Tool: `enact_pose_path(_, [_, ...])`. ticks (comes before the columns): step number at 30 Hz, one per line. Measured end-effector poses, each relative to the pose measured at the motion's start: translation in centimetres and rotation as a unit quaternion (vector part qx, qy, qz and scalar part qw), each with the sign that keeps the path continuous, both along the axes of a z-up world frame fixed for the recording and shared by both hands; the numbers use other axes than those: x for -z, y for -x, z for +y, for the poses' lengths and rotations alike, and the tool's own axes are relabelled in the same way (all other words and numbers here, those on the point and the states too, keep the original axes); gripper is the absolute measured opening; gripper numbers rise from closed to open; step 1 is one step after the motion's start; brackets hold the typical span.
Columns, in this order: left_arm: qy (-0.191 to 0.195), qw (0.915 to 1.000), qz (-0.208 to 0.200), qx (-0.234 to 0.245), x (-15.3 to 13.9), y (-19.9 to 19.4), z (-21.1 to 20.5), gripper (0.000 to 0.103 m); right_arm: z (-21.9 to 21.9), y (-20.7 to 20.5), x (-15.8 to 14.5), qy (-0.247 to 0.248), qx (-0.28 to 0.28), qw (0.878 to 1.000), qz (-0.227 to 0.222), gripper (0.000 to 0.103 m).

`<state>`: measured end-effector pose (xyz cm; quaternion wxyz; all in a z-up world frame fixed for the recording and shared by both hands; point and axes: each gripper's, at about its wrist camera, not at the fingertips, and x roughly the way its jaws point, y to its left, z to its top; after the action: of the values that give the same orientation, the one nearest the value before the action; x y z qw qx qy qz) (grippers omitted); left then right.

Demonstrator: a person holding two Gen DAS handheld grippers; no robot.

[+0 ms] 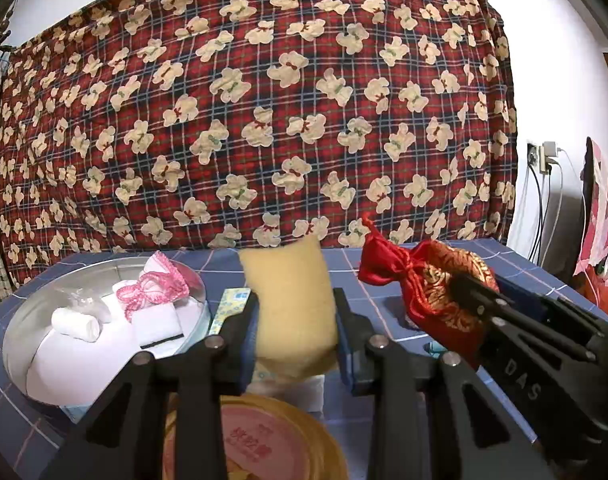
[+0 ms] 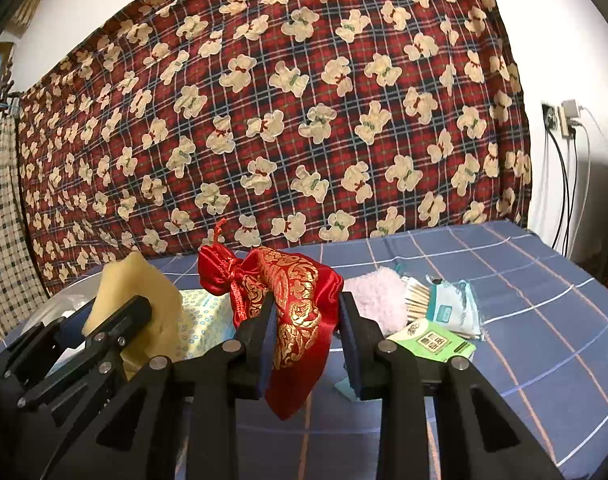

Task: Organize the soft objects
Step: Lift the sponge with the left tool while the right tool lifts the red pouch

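Left gripper [image 1: 295, 320]: both fingers pressed against the flanks of the yellow sponge [image 1: 289, 304], which stands upright and lifted between them.
Right gripper [image 2: 306, 322]: fingers closed on the red brocade pouch [image 2: 291, 312]; its tied neck points to 10 o'clock and its lower end hangs free below the fingers.
Relation of the two: in the left wrist view the pouch lies at 3 o'clock of the sponge, close but apart.
Round metal tin [image 1: 19, 332]: at 9 o'clock of the sponge, holding white rolled cloths [image 1: 75, 324] and a pink lace item [image 1: 155, 288].
Blue checked cloth [image 2: 524, 320]: covers the table.
Pink fluffy item [image 2: 378, 300]: at 3 o'clock of the pouch, beside a bundle of wooden sticks [image 2: 416, 302] and a green card [image 2: 432, 344].
Backdrop: red plaid bear-print fabric [image 1: 263, 100].
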<state>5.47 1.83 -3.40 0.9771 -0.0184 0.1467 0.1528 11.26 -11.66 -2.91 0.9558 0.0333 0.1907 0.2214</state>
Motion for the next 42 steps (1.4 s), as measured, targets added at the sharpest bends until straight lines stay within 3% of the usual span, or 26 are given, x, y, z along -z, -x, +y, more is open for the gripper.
enact_pose_path(42, [0.018, 0.9998, 0.007, 0.000, 0.6, 1.4, 3.4, 0.031, 5.2, 0.8, 0.4, 0.015, -0.040, 0.999, 0.006, 0.032])
